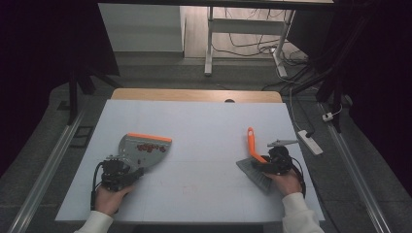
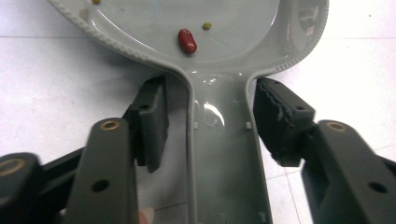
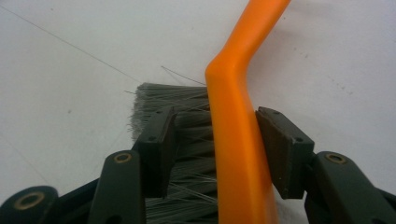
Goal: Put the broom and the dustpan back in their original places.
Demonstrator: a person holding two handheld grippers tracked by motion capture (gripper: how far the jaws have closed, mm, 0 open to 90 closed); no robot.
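Basically two tools on the white table (image 1: pixel 204 145), one at each gripper. Left gripper (image 1: pixel 116 174) sits at the near-left of the table, held by the left hand (image 1: pixel 111 196); the grey dustpan (image 1: pixel 141 150) lies just ahead of it, handle running back between the jaws. In the left gripper view the dustpan handle (image 2: pixel 224 149) is between the two jaws with a visible gap on each side, so jaws spread a bit wider than the handle, not clamped. Pan long axis runs from the gripper away toward the far right, orange front lip (image 1: pixel 149 137) at the far end.

Contents: a cluster of small red bits (image 1: pixel 148 147) inside the pan near the lip. Up close, one red bean (image 2: pixel 187 40) and a small yellowish-green bit (image 2: pixel 207 26) lie on the pan floor near the handle neck.

Right gripper (image 1: pixel 273 162) at near-right, right hand (image 1: pixel 286 182) behind it. Orange brush handle (image 3: pixel 238 140) passes between its jaws; right pad touches or nearly touches it, left pad sits over the grey bristles (image 3: pixel 177 121) with a gap to the handle. Cannot tell if it is gripped. Brush handle points away from the person, slightly left, bristle head (image 1: pixel 255 174) flat on the table toward the near side.
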